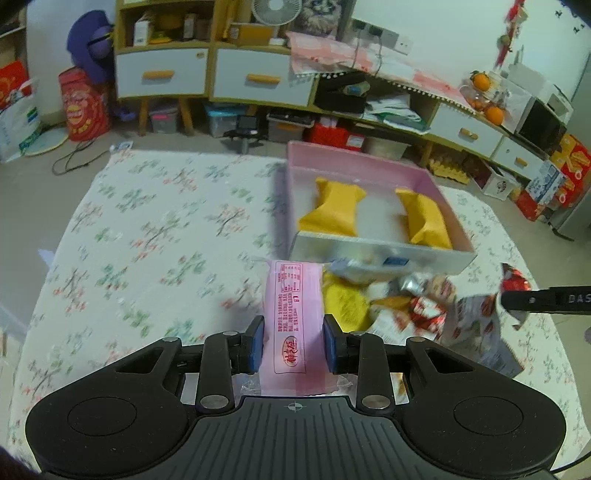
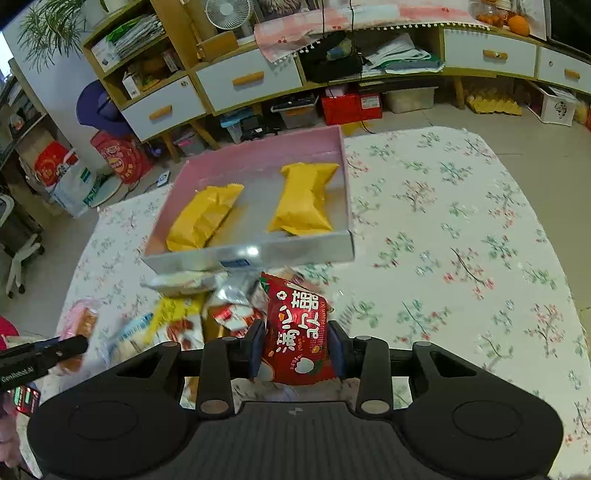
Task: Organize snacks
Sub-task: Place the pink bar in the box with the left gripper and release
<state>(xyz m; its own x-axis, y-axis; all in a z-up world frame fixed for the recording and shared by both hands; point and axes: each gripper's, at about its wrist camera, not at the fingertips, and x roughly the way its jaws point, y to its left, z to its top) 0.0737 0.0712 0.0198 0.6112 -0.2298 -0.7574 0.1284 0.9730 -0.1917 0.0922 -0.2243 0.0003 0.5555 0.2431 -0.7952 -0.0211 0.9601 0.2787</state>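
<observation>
My left gripper (image 1: 293, 345) is shut on a pink snack packet (image 1: 291, 314) with red print, held above the flowered tablecloth. My right gripper (image 2: 297, 347) is shut on a red snack packet (image 2: 297, 332) with white characters. A pink shallow box (image 1: 354, 164) (image 2: 258, 147) lies beyond both, with two yellow packets (image 1: 334, 210) (image 2: 304, 199) inside. A heap of loose snack packets (image 1: 399, 299) (image 2: 192, 310) sits just in front of the box. The right gripper's finger (image 1: 543, 299) shows at the right edge of the left wrist view; the left gripper's finger (image 2: 44, 354) shows at the left edge of the right wrist view.
The table carries a white flowered cloth (image 1: 147, 229) (image 2: 461, 240). Behind it stand low cabinets with white drawers (image 1: 162, 72) (image 2: 247, 81), storage bins on the floor, a fan (image 1: 275, 11) and red bags (image 1: 83, 105) at the left.
</observation>
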